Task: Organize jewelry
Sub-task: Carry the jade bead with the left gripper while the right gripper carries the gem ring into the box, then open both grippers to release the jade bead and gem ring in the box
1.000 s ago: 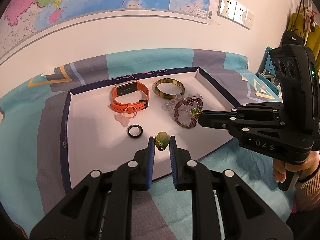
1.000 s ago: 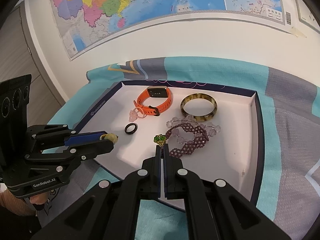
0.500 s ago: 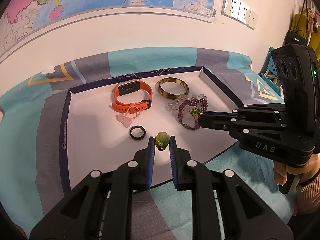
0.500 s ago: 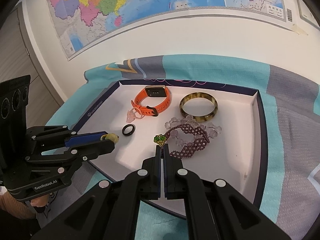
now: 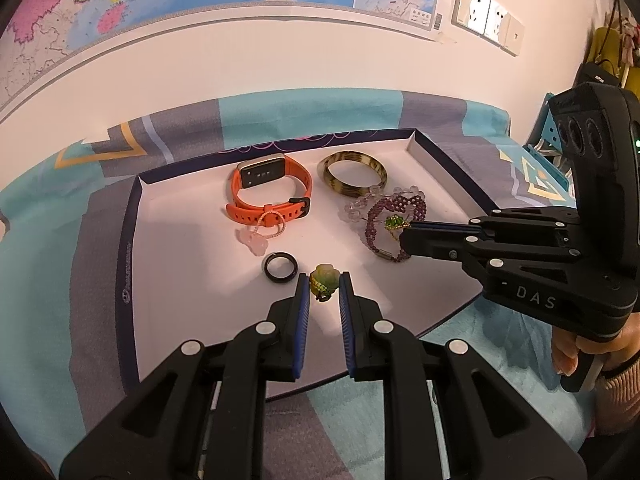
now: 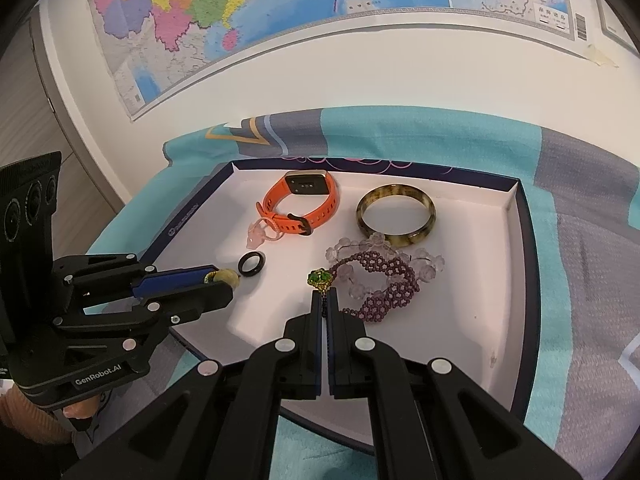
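A white tray [image 5: 168, 240] [image 6: 472, 320] with a dark blue rim lies on a patterned cloth. It holds an orange watch [image 5: 268, 192] [image 6: 308, 204], a brown bangle [image 5: 352, 172] [image 6: 396, 214], a purple bead bracelet [image 5: 394, 216] [image 6: 384, 284], a clear bead bracelet [image 6: 430, 266], a pink charm [image 5: 256, 242] [image 6: 260, 234] and a black ring [image 5: 280, 267] [image 6: 251, 265]. My left gripper [image 5: 324, 286] [image 6: 224, 278] is shut on a yellow-green pendant [image 5: 323, 283] over the tray's near part. My right gripper [image 6: 324, 294] [image 5: 402, 228] is shut on a green gold-set ring [image 6: 319, 279] [image 5: 394, 223] above the purple bracelet.
The teal and grey cloth [image 5: 280, 116] [image 6: 580, 184] covers the table against a white wall with a map [image 6: 280, 8]. Wall sockets [image 5: 486, 20] and hanging bags [image 5: 608, 60] are at the far right. A cabinet [image 6: 68, 152] stands at the left.
Both grippers have drawn back and up a little from the tray, each holding its piece. The jewelry in the tray has not moved.
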Available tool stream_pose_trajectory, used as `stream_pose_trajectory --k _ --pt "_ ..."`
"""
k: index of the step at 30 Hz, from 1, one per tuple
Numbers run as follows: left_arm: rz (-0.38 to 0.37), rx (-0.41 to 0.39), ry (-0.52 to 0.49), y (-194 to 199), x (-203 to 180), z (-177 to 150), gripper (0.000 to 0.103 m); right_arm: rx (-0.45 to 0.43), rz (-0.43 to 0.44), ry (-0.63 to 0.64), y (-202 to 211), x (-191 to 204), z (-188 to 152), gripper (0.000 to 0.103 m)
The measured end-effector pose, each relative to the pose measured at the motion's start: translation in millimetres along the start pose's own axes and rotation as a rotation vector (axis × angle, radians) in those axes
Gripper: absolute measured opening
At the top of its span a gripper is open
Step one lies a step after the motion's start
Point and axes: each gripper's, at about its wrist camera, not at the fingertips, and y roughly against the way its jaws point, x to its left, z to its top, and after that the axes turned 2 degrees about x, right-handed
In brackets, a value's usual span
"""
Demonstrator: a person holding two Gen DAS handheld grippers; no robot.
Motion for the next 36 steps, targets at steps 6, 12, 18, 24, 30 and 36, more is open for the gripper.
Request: stream_pose_trajectory --k 6,12,18,24,30,36 --pt "0.003 0.006 0.004 -4.0 0.3 1.8 0.015 0.005 -0.007 -0.004 -3.1 -0.3 1.2 0.001" --pt "0.002 0.020 0.014 -9.9 2.8 3.4 0.015 0.014 -0.017 -0.006 -7.4 -1.1 2.2 0.001" --pt "-0.006 0.036 0.025 -16.0 5.4 5.1 0.015 0.018 -0.027 -0.010 -10.9 -0.9 3.3 0.003" --pt "-0.009 0.047 0.026 -16.9 5.0 4.6 0.016 0.014 -0.029 -0.014 -11.0 -1.8 4.1 0.004" --pt "-0.006 0.040 0.032 -14.7 5.7 3.4 0.023 -0.002 -0.036 -0.016 -5.1 -2.3 2.2 0.005" --pt "0.012 0.021 0.028 -8.1 4.1 2.6 0.034 -0.025 -0.032 -0.031 3.8 -5.5 -0.7 0.018"
